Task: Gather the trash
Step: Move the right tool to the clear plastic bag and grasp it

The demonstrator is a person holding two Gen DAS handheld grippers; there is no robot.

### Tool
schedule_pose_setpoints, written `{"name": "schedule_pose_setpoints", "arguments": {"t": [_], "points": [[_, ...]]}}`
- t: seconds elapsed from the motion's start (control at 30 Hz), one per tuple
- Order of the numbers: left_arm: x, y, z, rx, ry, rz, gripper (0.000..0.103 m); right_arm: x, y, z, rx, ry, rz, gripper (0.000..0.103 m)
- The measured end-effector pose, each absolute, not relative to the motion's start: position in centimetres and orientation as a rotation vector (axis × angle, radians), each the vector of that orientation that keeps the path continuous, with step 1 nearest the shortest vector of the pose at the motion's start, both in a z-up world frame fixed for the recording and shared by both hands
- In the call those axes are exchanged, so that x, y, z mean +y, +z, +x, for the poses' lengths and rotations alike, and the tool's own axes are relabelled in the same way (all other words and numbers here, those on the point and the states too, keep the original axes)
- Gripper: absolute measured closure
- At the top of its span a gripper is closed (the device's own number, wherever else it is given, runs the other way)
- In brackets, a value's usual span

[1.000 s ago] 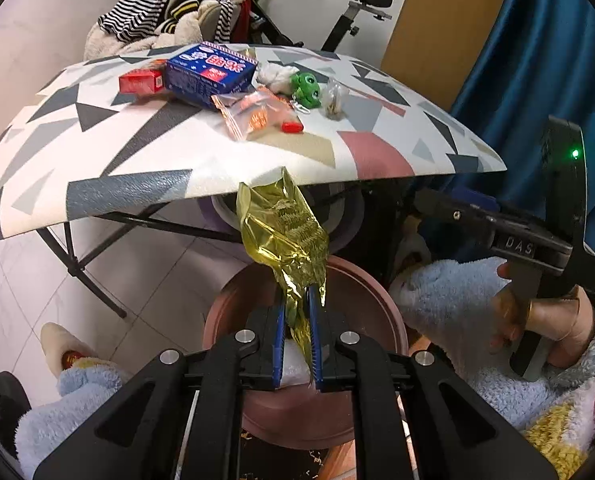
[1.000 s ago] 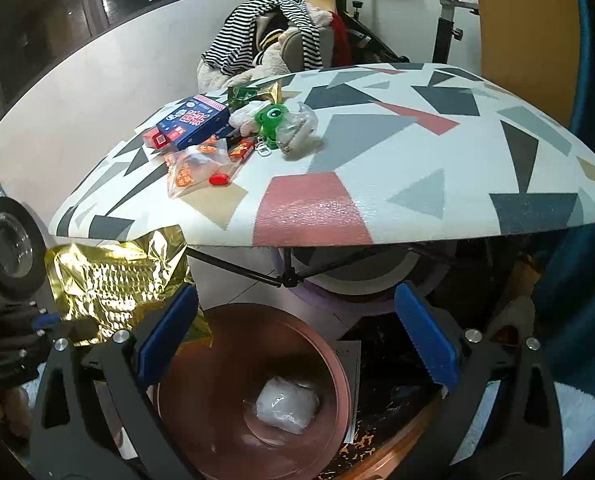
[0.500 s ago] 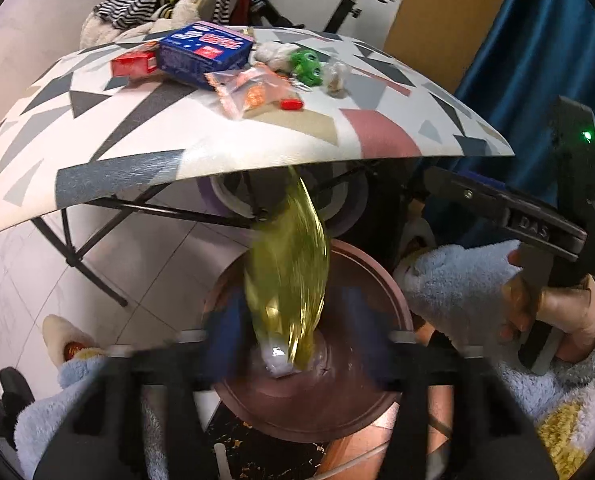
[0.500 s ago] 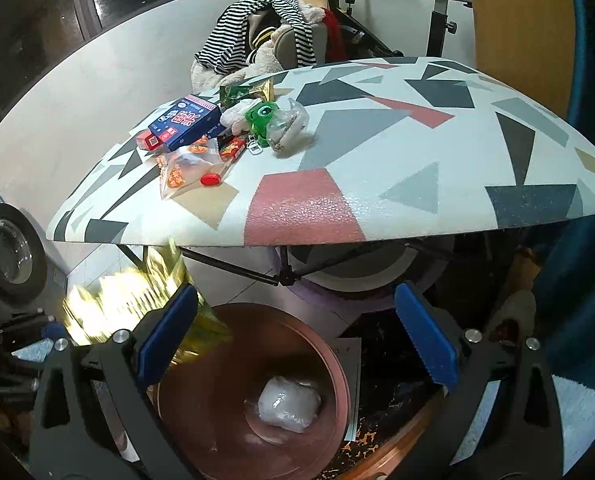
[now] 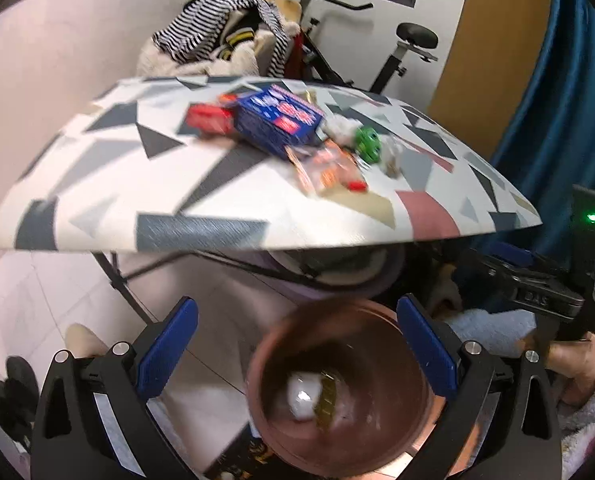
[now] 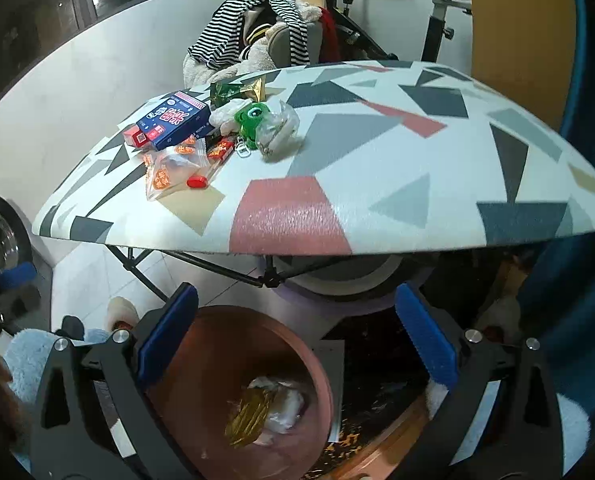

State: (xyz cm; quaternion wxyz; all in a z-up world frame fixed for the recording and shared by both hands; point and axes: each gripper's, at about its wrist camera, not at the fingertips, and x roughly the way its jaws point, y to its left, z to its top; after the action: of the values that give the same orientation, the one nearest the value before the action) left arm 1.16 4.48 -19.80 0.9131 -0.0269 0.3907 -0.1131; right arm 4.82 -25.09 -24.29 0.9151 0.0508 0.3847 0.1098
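My left gripper (image 5: 296,304) hangs over the brown bin (image 5: 377,436) on the floor, its jaws opening wide with nothing between them. A gold foil wrapper (image 6: 249,414) lies in the bin beside a white crumpled wad (image 6: 287,408). My right gripper (image 6: 296,292) stands open and empty above the same bin (image 6: 201,376). On the patterned table (image 6: 377,184) lie a blue box (image 6: 175,120), a clear packet with orange print (image 6: 173,172), a green toy frog (image 6: 251,116), a clear bag (image 6: 279,132) and a green-gold wrapper (image 6: 237,90).
The table's black legs (image 6: 137,268) cross just behind the bin. A chair heaped with striped clothes (image 5: 225,44) and an exercise bike (image 5: 409,48) stand behind the table. A blue curtain (image 5: 569,100) hangs on the right. A slippered foot (image 6: 119,312) rests left of the bin.
The left jaws went from shut on the gold wrapper to wide open, and the wrapper fell into the bin. The left gripper rose and tipped up. The right gripper kept still.
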Motion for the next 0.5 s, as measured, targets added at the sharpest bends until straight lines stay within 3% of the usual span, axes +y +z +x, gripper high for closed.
{"name": "schedule_pose_setpoints", "arguments": {"t": [0.5], "points": [[7.4,-14.2,4.6,0.642,-0.125,0.025,0.006,-26.4,-22.2,8.6,0.827,0.26,0.069,0.006]]}}
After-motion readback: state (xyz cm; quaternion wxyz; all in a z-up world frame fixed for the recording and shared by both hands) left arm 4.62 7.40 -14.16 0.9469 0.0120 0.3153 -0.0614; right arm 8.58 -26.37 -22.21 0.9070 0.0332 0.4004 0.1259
